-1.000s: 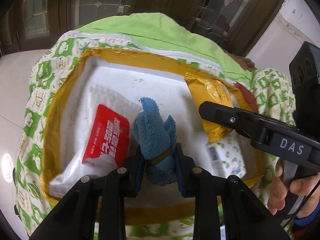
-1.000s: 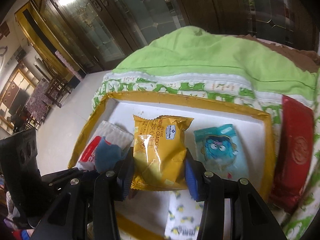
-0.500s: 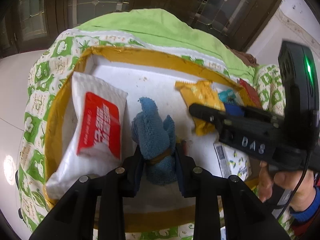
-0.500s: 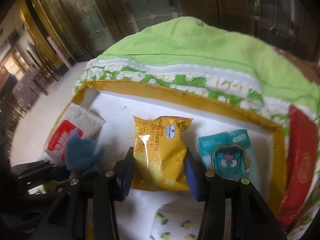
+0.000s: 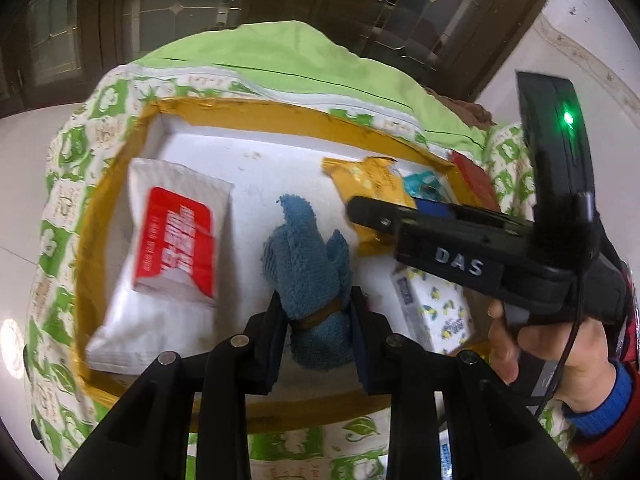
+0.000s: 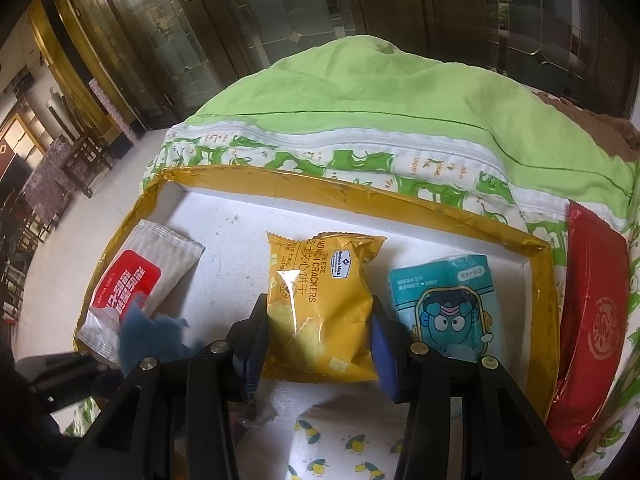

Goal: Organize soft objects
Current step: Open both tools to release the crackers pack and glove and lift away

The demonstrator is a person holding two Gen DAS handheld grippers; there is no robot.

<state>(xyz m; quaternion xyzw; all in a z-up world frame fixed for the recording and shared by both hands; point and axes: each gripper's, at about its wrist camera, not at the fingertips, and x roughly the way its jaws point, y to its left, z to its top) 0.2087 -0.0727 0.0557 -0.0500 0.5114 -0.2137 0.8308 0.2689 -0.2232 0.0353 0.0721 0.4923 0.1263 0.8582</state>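
My left gripper (image 5: 318, 316) is shut on a rolled blue towel (image 5: 310, 264) bound by a brown band, held over the white tray with a gold rim (image 5: 256, 112). My right gripper (image 6: 318, 338) is shut on a yellow cracker packet (image 6: 320, 304) over the same tray (image 6: 320, 194). The towel shows blurred at the left of the right wrist view (image 6: 150, 334). The right gripper's body crosses the left wrist view (image 5: 460, 244), with the cracker packet (image 5: 370, 184) in it.
In the tray lie a white-and-red wipes pack (image 5: 168, 248), also seen in the right wrist view (image 6: 132, 288), a teal cartoon packet (image 6: 448, 312) and a bee-print tissue pack (image 6: 340, 448). A red packet (image 6: 592, 312) lies outside the right rim on green-patterned bedding (image 6: 360, 160).
Both grippers have kept their hold. The views have shifted so the tray sits lower in frame, and the right gripper has moved further into the left wrist view.
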